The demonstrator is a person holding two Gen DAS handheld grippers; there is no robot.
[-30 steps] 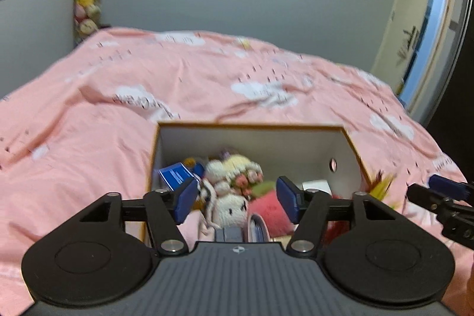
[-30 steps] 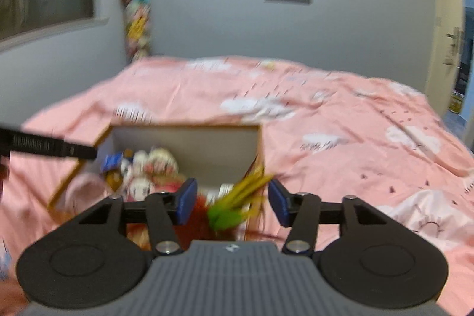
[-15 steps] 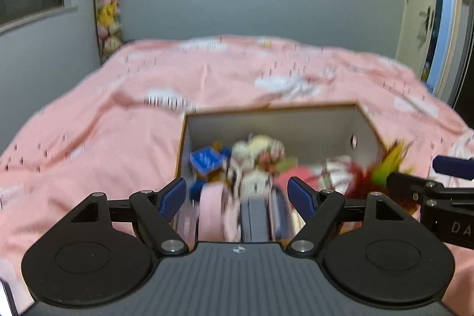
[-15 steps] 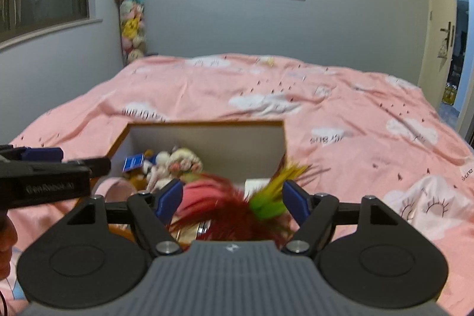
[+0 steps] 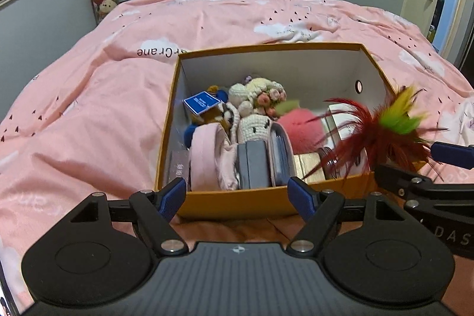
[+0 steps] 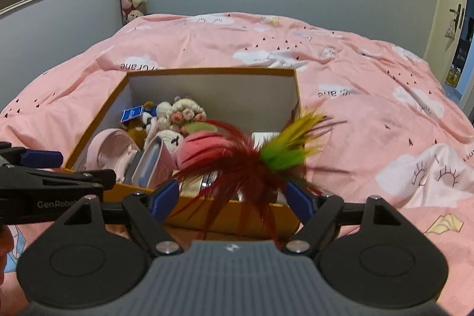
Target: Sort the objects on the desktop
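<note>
Hovering before the orange cardboard box [image 5: 237, 202] on the pink bedspread [image 5: 89, 108], the left gripper [image 5: 237, 194] stands spread and empty. The right gripper [image 6: 232, 197] is opening, its pads clear of the red, yellow and green feather toy [image 6: 251, 162] between them at the box's near right corner.

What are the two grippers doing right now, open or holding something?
Left gripper: open, holding nothing.
Right gripper: jaws opening, pads clear of the feather toy between them.

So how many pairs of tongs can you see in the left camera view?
2. The left tongs fill the bottom of the picture, spread wide before the orange box. The right tongs enter from the right edge, only partly visible.
</note>
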